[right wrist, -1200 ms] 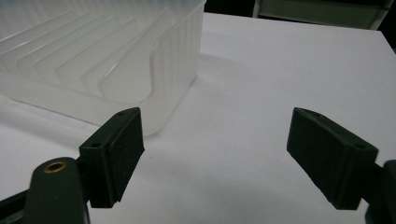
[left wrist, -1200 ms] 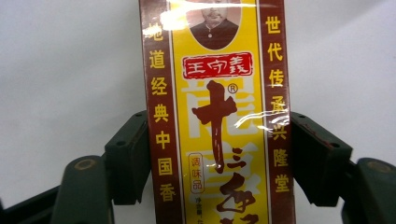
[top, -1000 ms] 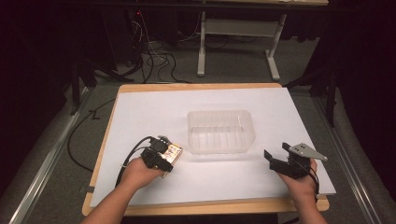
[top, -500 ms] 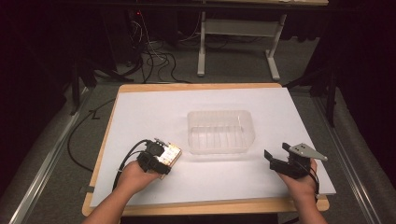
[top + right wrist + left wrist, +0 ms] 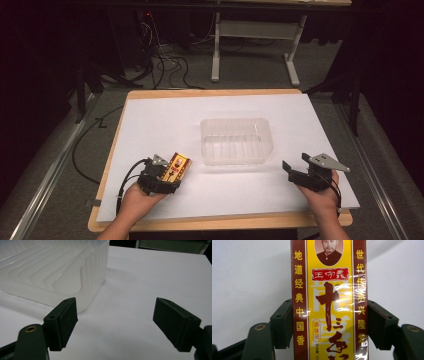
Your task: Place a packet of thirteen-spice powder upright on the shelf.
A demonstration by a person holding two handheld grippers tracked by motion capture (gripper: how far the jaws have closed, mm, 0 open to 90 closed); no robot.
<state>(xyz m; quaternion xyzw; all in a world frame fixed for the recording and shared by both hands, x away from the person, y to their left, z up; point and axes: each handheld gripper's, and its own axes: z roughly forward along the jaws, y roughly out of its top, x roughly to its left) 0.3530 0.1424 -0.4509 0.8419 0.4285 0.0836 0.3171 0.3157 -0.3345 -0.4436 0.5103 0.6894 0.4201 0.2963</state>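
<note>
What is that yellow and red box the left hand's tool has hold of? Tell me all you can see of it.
The box is a slim, flat carton, yellow in the middle with dark red side bands, printed with Chinese characters and a small portrait, and wrapped in glossy clear film. The left gripper clamps it, one of its black fingers pressed on each long side. It lies low over the white table sheet, left of the clear plastic tub, apart from it. Whether it touches the sheet, I cannot tell.

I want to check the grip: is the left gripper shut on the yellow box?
Yes, shut on it. In the left gripper view both jaws press the sides of the yellow box; the left gripper holds it above the paper.
</note>
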